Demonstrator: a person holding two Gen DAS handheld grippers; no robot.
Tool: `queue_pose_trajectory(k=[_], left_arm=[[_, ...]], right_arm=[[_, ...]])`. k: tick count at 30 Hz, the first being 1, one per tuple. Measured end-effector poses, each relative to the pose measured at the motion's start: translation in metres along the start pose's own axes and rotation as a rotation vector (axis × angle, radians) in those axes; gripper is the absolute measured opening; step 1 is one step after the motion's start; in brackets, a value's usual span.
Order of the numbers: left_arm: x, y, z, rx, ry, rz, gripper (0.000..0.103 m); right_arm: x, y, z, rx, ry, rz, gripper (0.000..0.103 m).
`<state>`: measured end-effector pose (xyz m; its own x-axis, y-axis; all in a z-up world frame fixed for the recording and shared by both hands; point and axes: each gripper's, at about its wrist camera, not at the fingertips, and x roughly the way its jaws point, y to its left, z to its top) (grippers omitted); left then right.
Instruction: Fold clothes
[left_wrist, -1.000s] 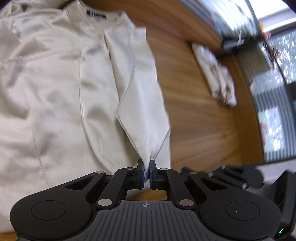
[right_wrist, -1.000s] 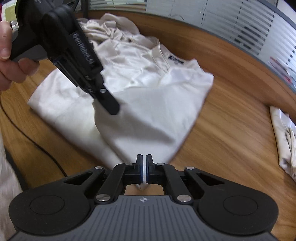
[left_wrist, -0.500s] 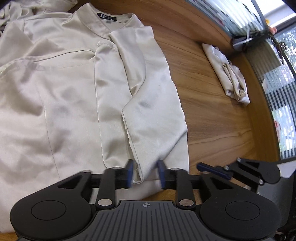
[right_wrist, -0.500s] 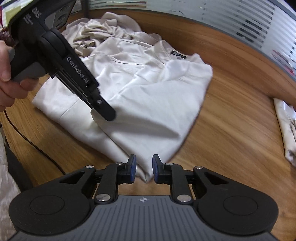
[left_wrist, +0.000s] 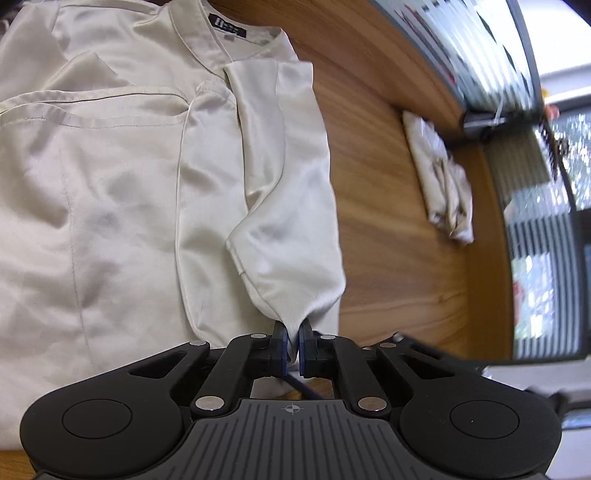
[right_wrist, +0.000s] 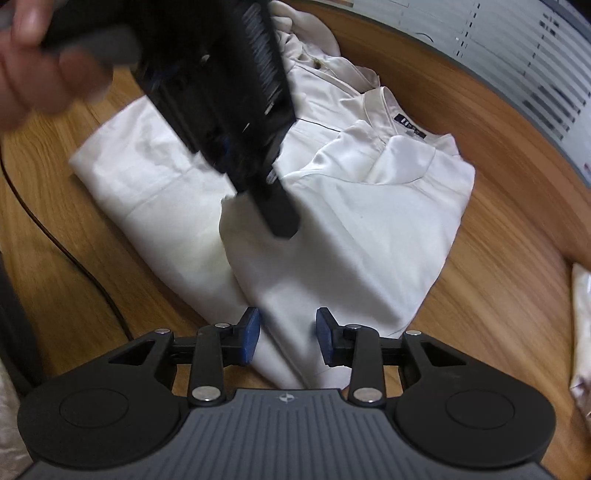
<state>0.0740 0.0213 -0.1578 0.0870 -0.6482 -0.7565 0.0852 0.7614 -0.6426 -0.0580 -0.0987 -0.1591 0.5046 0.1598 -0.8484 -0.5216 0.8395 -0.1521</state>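
A cream shirt (left_wrist: 122, 206) lies spread on the wooden counter (left_wrist: 399, 258), its collar at the far side and its right part folded inward. The left tool (left_wrist: 291, 345) is pinched tight on a near corner of that folded panel. The right tool (right_wrist: 287, 339) is spread wide around the shirt's near hem, gripping nothing. A folded cloth (left_wrist: 443, 177) lies well apart, far right.
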Motion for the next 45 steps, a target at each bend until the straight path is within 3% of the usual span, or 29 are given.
queue_pose_trajectory(k=[2,4,6,8,14,18,23,26,28,30,33,37,41,45], left_arm=[[-0.001,0.001,0.002,-0.033,-0.002,-0.020,0.007],[-0.001,0.001,0.003,-0.052,0.000,-0.029,0.007],[0.000,0.001,0.003,-0.055,0.006,-0.025,0.007],[0.000,0.002,0.003,-0.059,0.012,-0.021,0.007],[0.010,0.004,-0.008,-0.038,0.072,0.008,0.007],[0.033,0.005,-0.022,0.018,0.126,0.092,0.007],[0.041,0.005,-0.028,0.077,0.102,0.131,0.008],[0.032,0.003,-0.032,0.115,0.062,0.147,0.011],[0.023,0.001,-0.036,0.144,0.030,0.159,0.030],[0.013,-0.001,-0.040,0.173,-0.002,0.171,0.037],[-0.007,0.004,-0.045,0.193,-0.035,0.199,0.043],[-0.041,0.011,-0.051,0.226,-0.079,0.266,0.058],[-0.074,0.021,-0.056,0.274,-0.148,0.374,0.063],[-0.102,0.037,-0.059,0.267,-0.190,0.479,0.067]], right_arm=[[0.002,0.001,-0.002,-0.013,0.004,-0.017,0.037],[0.003,0.003,-0.004,-0.031,0.009,-0.029,0.028],[0.000,0.004,-0.008,-0.048,0.006,-0.041,0.007],[-0.008,0.005,-0.013,-0.059,-0.010,-0.062,0.003],[-0.023,0.001,-0.032,-0.065,-0.014,-0.099,0.002],[-0.033,-0.003,-0.046,-0.065,-0.011,-0.121,0.002],[-0.028,-0.001,-0.052,-0.084,0.012,-0.094,0.002],[-0.033,-0.005,-0.053,-0.056,0.014,-0.072,0.004],[-0.040,-0.010,-0.052,-0.015,0.006,-0.051,0.006],[-0.049,-0.016,-0.051,0.046,-0.009,-0.027,0.017],[-0.063,-0.024,-0.048,0.148,-0.033,0.003,0.023],[-0.078,-0.031,-0.038,0.269,-0.061,0.034,0.031],[-0.077,-0.031,-0.029,0.332,-0.058,0.045,0.046],[-0.059,-0.038,-0.031,0.456,-0.030,-0.009,0.060]])
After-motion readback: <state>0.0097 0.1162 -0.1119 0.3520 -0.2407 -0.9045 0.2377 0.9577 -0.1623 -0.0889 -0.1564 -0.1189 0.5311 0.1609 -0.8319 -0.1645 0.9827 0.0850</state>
